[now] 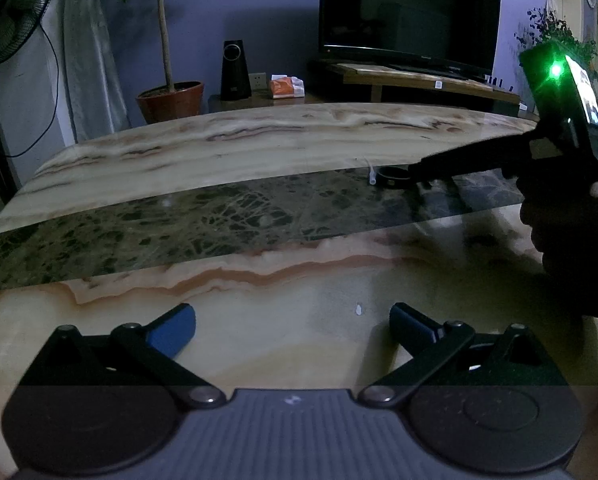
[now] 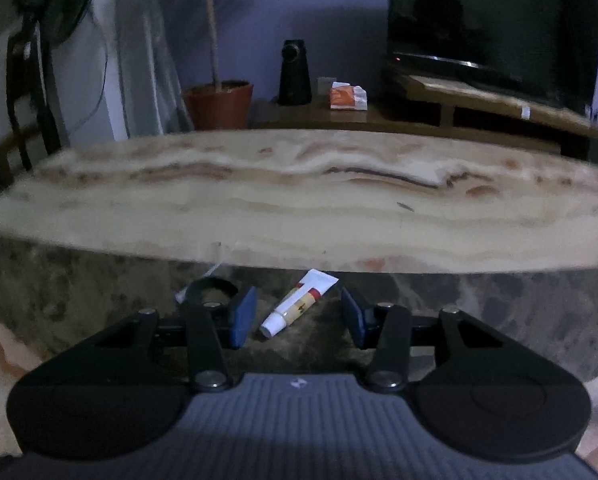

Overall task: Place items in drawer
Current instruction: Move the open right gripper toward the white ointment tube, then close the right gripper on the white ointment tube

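Observation:
A small white tube (image 2: 299, 303) with a red and yellow label and a white cap lies on the dark marbled band of the table. My right gripper (image 2: 298, 317) is open, its blue pads on either side of the tube, low over it. A black ring (image 2: 213, 285) lies just left of the left pad; it also shows in the left wrist view (image 1: 393, 176) beside a small clear tube (image 1: 372, 174). The right gripper's fingers (image 1: 459, 162) reach there from the right. My left gripper (image 1: 293, 330) is open and empty over the pale marble near the front. No drawer is in view.
The marble table (image 1: 219, 148) has a dark green middle band (image 1: 179, 232). Behind it stand a potted plant (image 1: 171, 100), a black speaker (image 1: 231, 70), an orange tissue pack (image 1: 286, 86), a TV (image 1: 409, 12) on a low stand, and a fan (image 1: 15, 8) at far left.

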Demonstrator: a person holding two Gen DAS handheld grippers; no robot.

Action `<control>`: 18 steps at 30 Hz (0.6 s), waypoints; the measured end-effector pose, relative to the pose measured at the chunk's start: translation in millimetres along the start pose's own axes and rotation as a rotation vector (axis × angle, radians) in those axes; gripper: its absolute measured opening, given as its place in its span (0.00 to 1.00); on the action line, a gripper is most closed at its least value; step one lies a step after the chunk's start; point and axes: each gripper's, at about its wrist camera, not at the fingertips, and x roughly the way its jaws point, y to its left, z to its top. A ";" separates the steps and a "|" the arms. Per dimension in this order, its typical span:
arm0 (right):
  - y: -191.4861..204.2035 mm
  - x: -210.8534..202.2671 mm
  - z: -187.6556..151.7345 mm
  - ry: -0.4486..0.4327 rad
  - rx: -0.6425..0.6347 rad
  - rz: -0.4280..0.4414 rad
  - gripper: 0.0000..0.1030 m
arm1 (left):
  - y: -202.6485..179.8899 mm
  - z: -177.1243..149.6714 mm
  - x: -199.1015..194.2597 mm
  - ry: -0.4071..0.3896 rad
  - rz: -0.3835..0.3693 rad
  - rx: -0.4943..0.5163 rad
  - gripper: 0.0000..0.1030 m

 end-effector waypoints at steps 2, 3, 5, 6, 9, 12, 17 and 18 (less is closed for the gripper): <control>5.3 -0.6 -0.6 0.000 -0.039 -0.003 0.39 | 0.0 0.0 0.0 0.000 0.000 0.000 1.00; 5.6 -1.2 -0.9 -0.001 -0.040 0.004 0.34 | 0.0 0.0 0.0 0.000 0.000 0.000 1.00; 4.9 -1.9 -1.4 -0.003 -0.034 -0.004 0.25 | 0.1 0.0 0.0 0.000 0.000 0.000 1.00; 3.6 -2.3 -1.6 -0.003 -0.027 -0.004 0.21 | -0.1 0.0 0.0 0.000 0.000 0.000 1.00; -1.0 -3.5 -2.7 -0.004 -0.011 -0.002 0.15 | 0.1 0.0 0.0 0.000 0.000 0.000 1.00; -3.4 -5.2 -3.9 -0.008 -0.002 0.000 0.14 | 0.0 0.0 0.0 0.000 0.000 0.000 1.00; -10.1 -13.8 -7.8 -0.039 0.038 0.026 0.14 | 0.0 0.0 0.0 0.000 0.000 0.000 1.00; -11.7 -16.7 -9.3 -0.046 0.047 0.034 0.14 | 0.0 0.0 0.0 0.000 0.000 0.000 1.00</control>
